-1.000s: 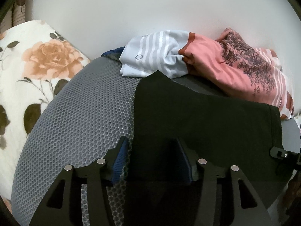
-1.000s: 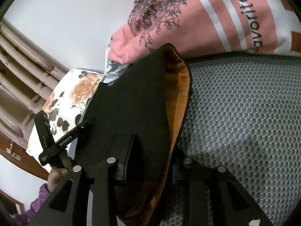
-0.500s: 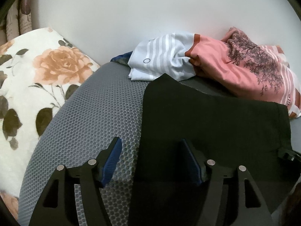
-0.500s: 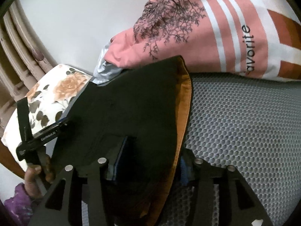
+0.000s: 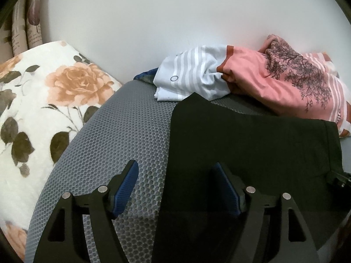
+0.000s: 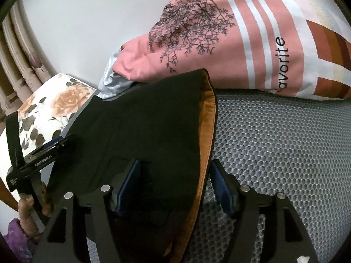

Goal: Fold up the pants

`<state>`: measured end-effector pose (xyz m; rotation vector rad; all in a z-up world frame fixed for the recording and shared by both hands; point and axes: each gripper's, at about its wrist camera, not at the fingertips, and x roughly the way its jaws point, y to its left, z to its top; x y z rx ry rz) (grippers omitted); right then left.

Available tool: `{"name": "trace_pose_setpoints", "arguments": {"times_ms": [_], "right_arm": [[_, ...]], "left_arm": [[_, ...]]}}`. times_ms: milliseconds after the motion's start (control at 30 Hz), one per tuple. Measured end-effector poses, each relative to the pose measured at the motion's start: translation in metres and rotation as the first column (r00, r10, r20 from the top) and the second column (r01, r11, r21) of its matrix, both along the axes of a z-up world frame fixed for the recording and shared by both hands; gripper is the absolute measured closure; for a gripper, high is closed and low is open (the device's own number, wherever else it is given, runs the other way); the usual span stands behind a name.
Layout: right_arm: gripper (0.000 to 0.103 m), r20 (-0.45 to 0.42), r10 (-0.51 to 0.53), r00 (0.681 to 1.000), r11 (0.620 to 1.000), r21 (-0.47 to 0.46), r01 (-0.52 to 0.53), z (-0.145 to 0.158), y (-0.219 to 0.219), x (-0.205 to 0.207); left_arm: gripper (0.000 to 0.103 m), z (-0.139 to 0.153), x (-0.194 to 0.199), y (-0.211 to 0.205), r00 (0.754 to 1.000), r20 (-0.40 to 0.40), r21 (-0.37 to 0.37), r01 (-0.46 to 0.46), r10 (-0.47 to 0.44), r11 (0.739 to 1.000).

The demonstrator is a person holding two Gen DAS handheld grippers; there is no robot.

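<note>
Left wrist view: black pants [image 5: 252, 153] lie flat on the grey mesh mattress [image 5: 122, 135], both left gripper [image 5: 176, 186] and right gripper [image 6: 173, 184] jaws wide. Loose tan-lined edge could flop and ruin the fold.

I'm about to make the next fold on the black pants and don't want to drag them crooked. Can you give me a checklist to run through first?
1. Left gripper open: ok, fingers spread, nothing between them but the pants' edge.
2. Right gripper open: ok, its fingers straddle the orange-lined edge, not pinched shut.
3. Black pants lying flat on the grey mesh surface: ok in the left view; in the right view the edge curls up.
4. Pink shirt out of the fold path: not ok, the pants' far corner sits against it.
5. Striped white cloth apart from the pants: not ok, the pants' tip overlaps it.
6. Near edge of pants: cannot tell, hidden under the grippers.
</note>
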<state>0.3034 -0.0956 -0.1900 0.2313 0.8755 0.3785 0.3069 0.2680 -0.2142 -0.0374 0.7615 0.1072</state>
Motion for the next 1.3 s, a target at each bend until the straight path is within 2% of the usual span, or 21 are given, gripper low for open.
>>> {"name": "trace_pose_setpoints", "arguments": {"times_ms": [467, 633, 1300], "right_arm": [[0.036, 0.0, 0.007, 1.0, 1.0, -0.019, -0.007, -0.0013, 0.003, 0.0015], [0.031, -0.002, 0.008, 1.0, 1.0, -0.03, -0.008, -0.0018, 0.004, 0.0029], [0.027, -0.002, 0.018, 1.0, 0.999, -0.04, -0.018, -0.0011, 0.0069, 0.0037]], "left_arm": [[0.029, 0.0025, 0.0001, -0.0013, 1.0, 0.004, 0.001, 0.002, -0.002, 1.0], [0.029, 0.002, -0.0004, -0.0013, 1.0, 0.005, 0.001, 0.001, -0.001, 1.0], [0.029, 0.0023, -0.0005, -0.0011, 1.0, 0.005, 0.001, 0.001, -0.001, 1.0]]}}
